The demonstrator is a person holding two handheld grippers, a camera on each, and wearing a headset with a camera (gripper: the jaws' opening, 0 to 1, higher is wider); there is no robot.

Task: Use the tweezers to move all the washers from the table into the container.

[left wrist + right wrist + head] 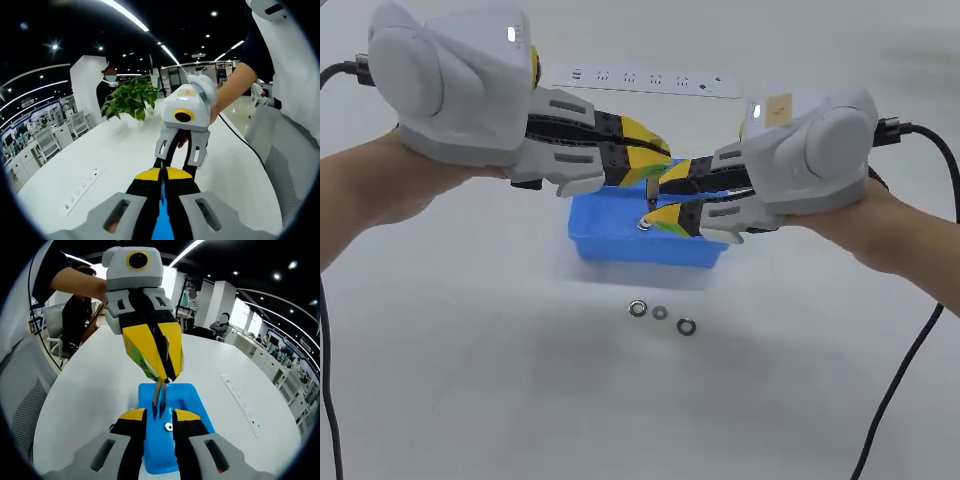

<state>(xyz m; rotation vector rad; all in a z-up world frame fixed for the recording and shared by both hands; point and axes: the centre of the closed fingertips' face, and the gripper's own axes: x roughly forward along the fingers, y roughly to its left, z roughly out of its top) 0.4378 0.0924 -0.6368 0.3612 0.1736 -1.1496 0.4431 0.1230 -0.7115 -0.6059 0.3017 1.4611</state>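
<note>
My left gripper (655, 165) reaches in from the left, shut on the top of the metal tweezers (652, 192), which hang point down over the blue container (610, 245). The right gripper view has those yellow jaws (167, 372) coming down from above, with the tweezers (159, 395) ending just above the container floor (192, 402). My right gripper (160, 415) stands open, one jaw on each side of the tweezers' legs without touching them. One washer (168, 427) lies in the container beside the tips. Three washers (660, 314) lie in a row on the table in front.
A white power strip (650, 80) lies behind the container. Black cables trail from both grippers along the table's left and right sides. The white table (470, 380) is wide and round. A potted plant (131, 97) and people stand beyond it.
</note>
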